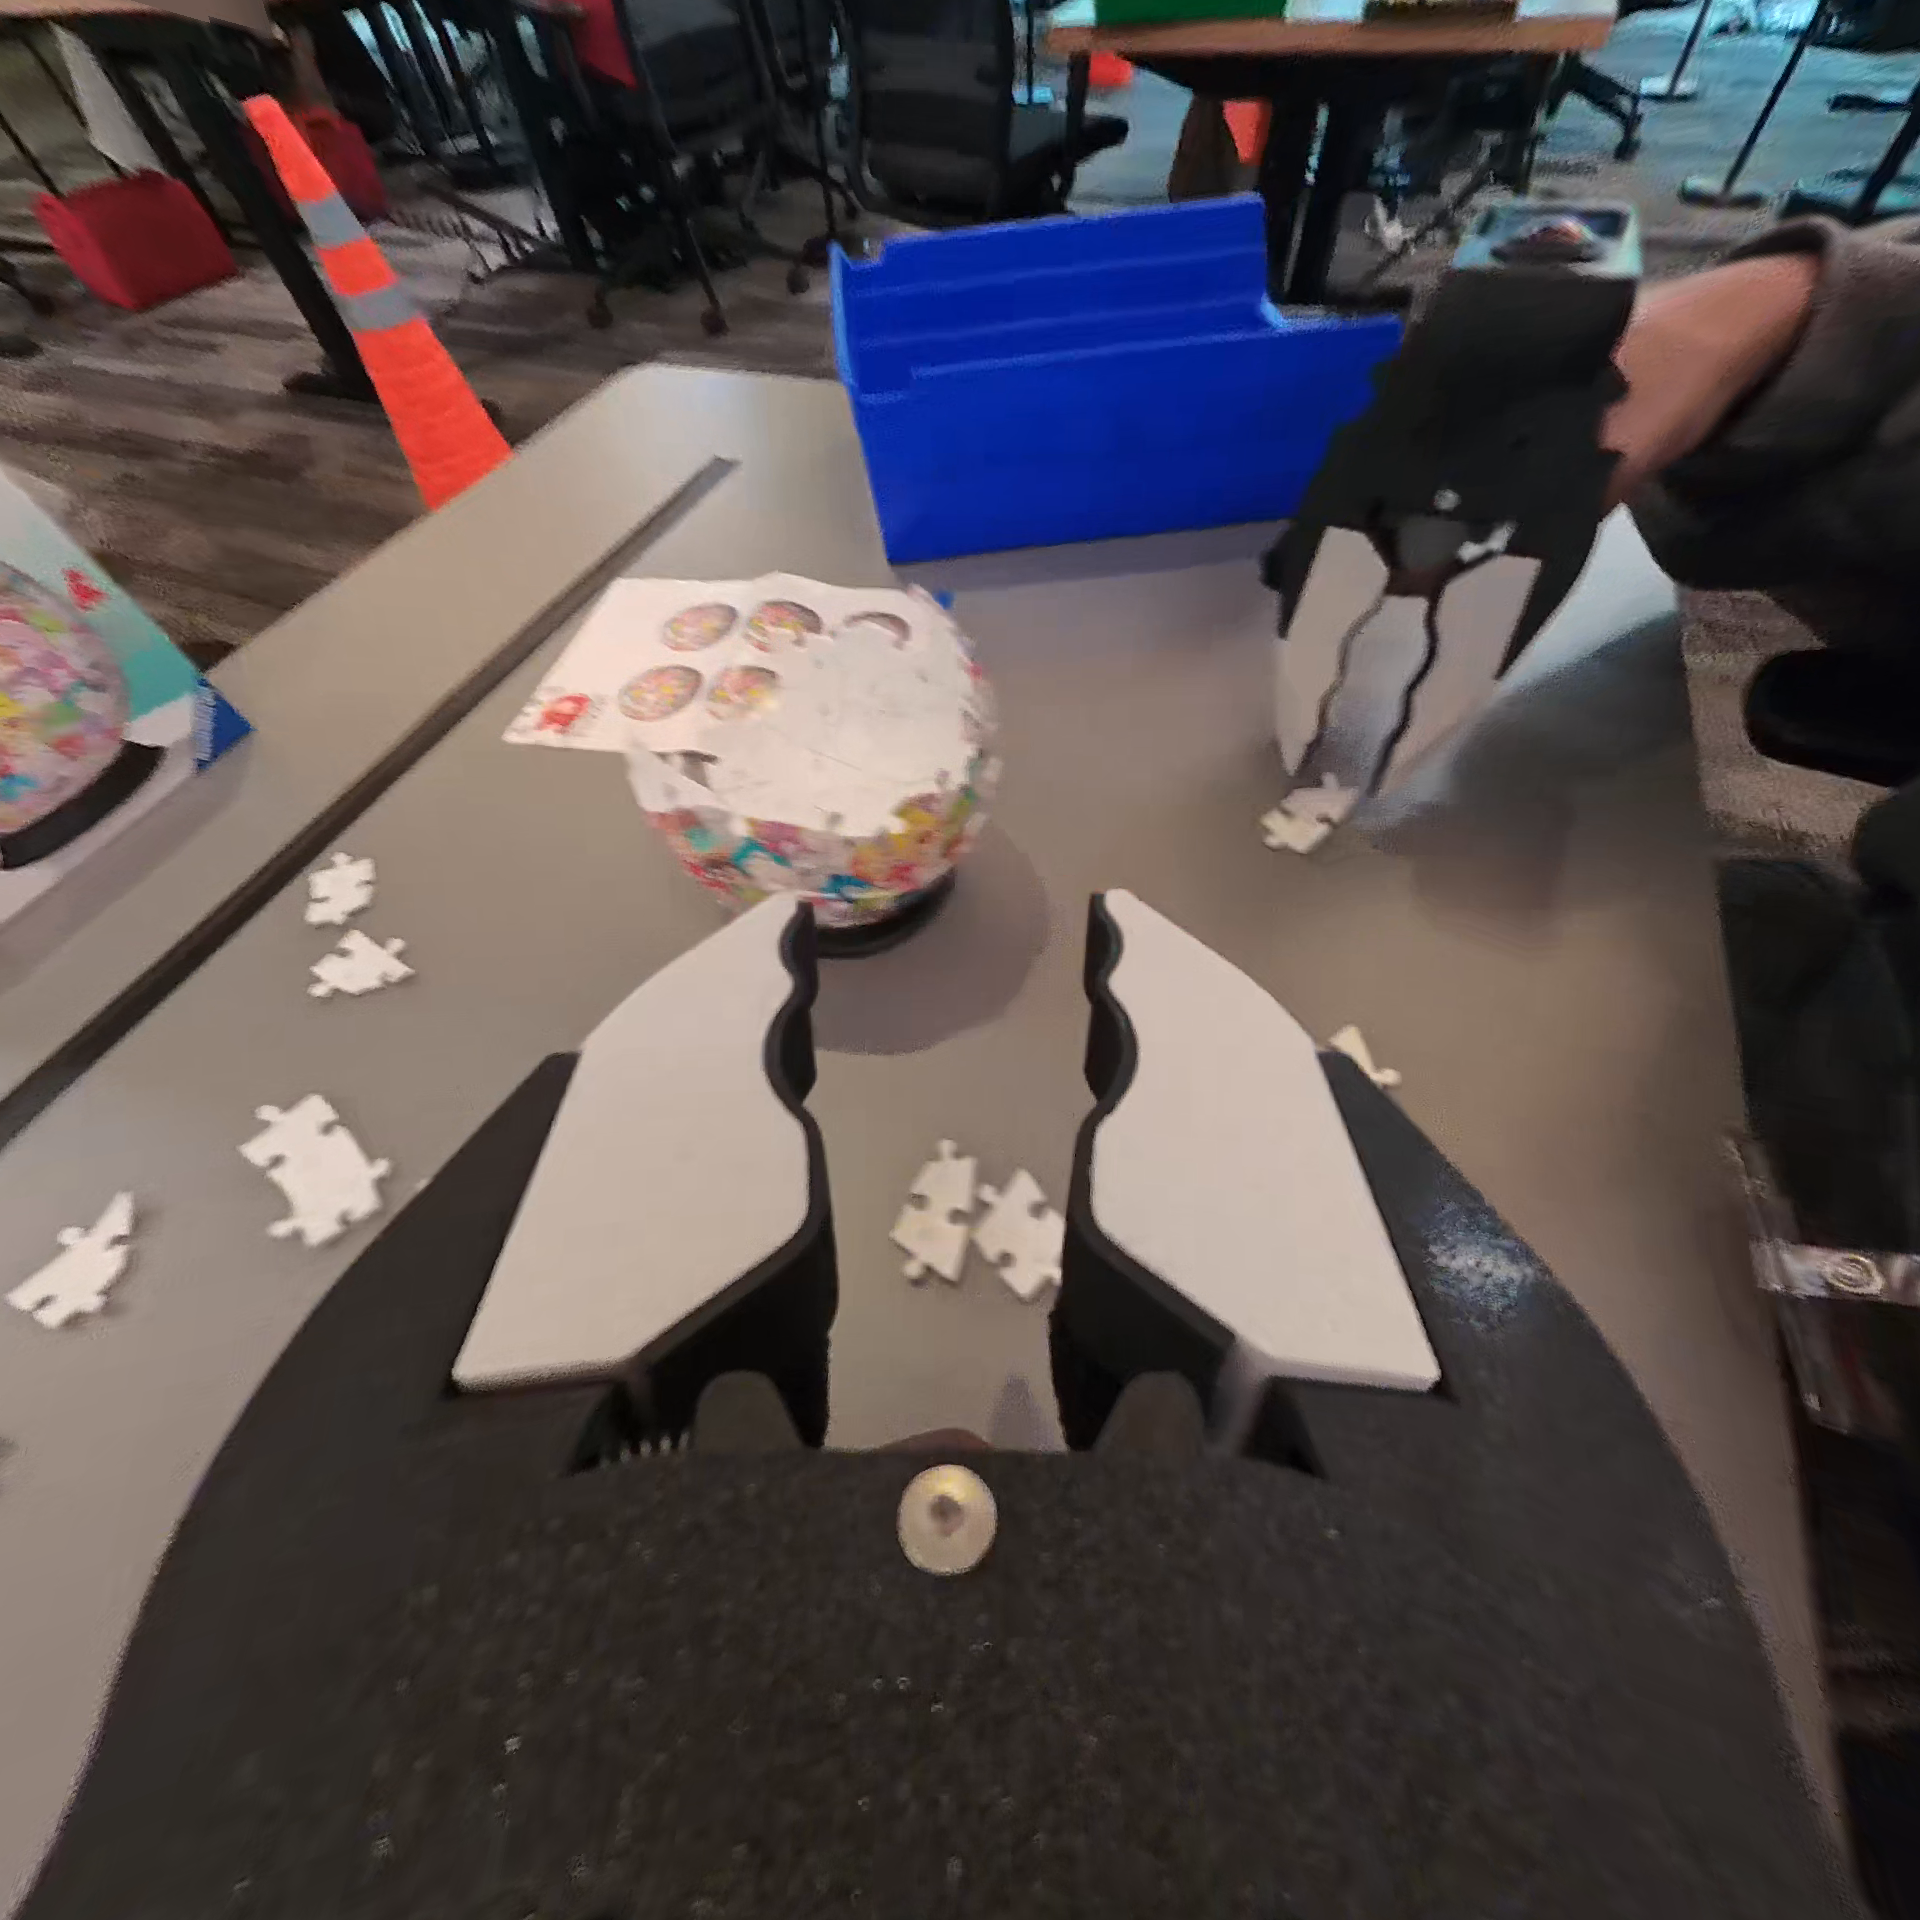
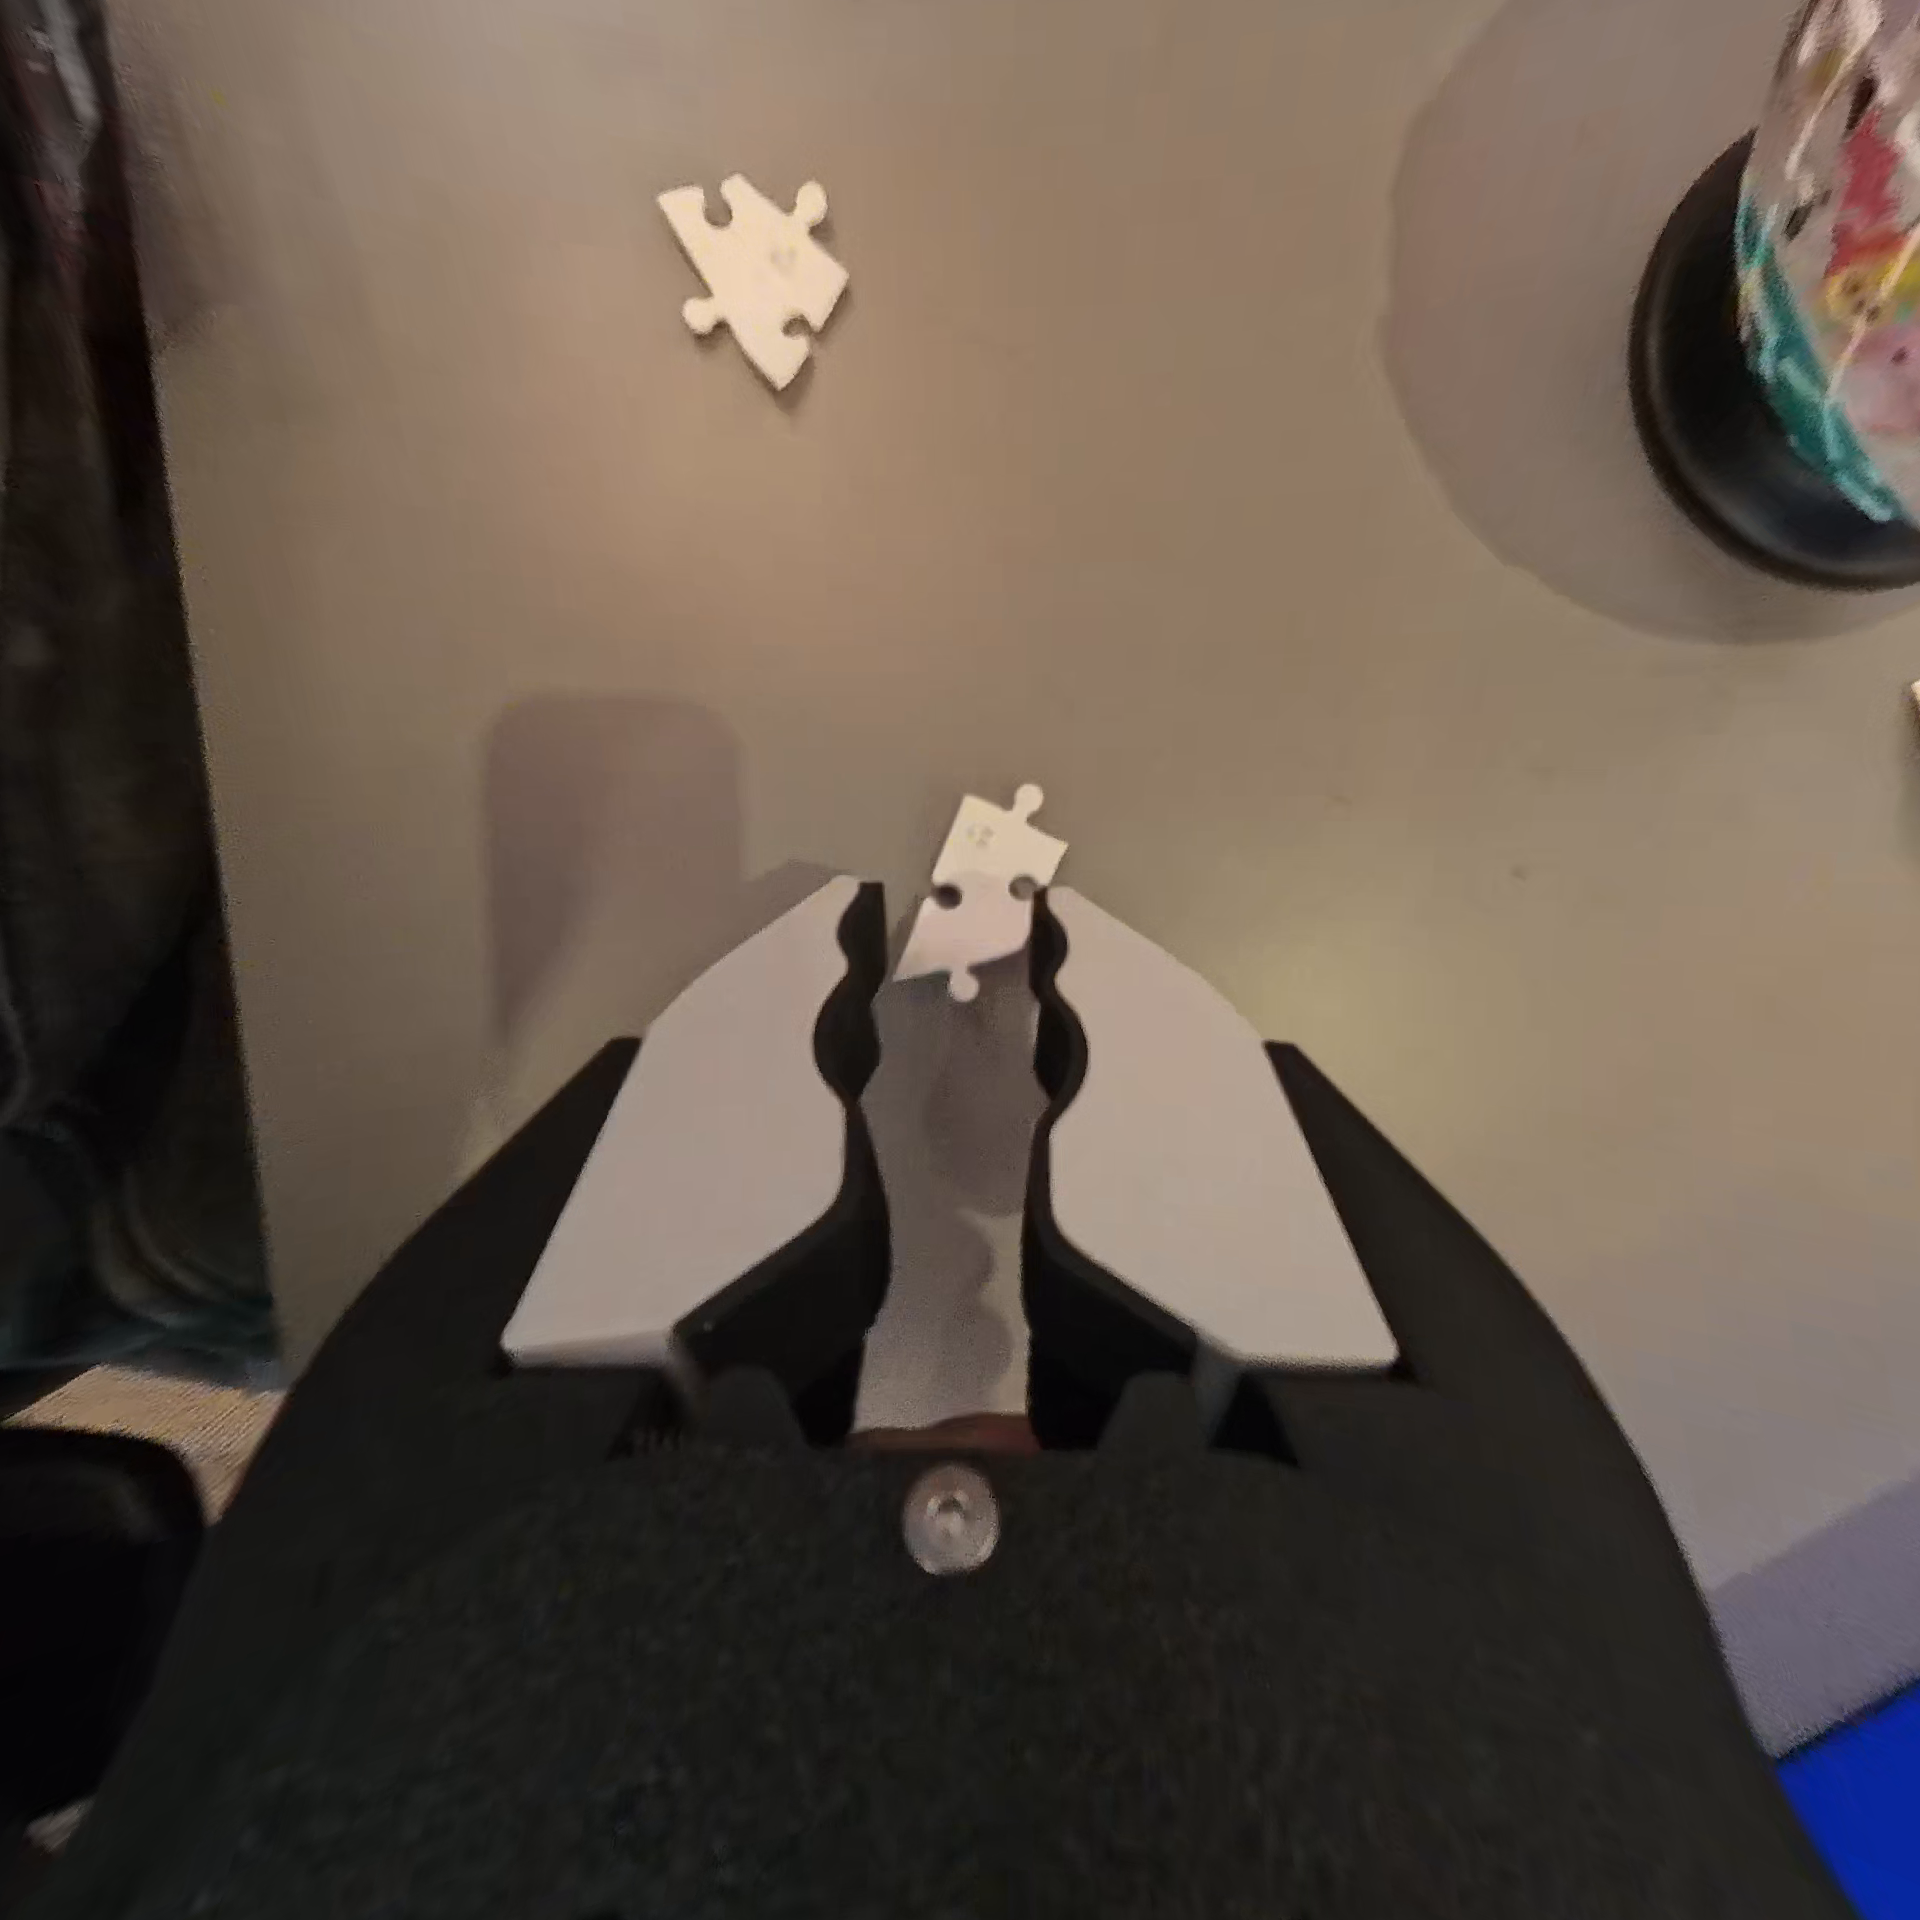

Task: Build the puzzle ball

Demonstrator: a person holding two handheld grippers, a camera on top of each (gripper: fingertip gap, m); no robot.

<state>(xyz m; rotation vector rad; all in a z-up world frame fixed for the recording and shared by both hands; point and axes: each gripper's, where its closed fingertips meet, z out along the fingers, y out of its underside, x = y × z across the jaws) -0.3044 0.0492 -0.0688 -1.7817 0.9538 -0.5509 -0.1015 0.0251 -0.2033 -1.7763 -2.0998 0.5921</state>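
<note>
The half-built puzzle ball (image 1: 821, 790) stands on a black stand (image 1: 883, 930) at the table's middle, its white inner side up and its colourful outside below. My left gripper (image 1: 945, 920) is open and empty, just in front of the ball. My right gripper (image 1: 1340, 774) points down at the table to the right. In the right wrist view its fingertips (image 2: 961, 904) close on a white puzzle piece (image 2: 987, 883), tilted between them. The ball (image 2: 1849, 260) and its stand (image 2: 1704, 416) show at that view's right edge.
Several loose white pieces lie on the grey table (image 1: 1195, 727): a pair (image 1: 982, 1226) under my left gripper, others at left (image 1: 312, 1169), one more (image 2: 758, 275). A blue bin (image 1: 1091, 395), instruction sheet (image 1: 665, 675), puzzle box (image 1: 62, 707) and orange cone (image 1: 384, 312) stand behind. There is about 25 centimetres between the tips of the two grippers.
</note>
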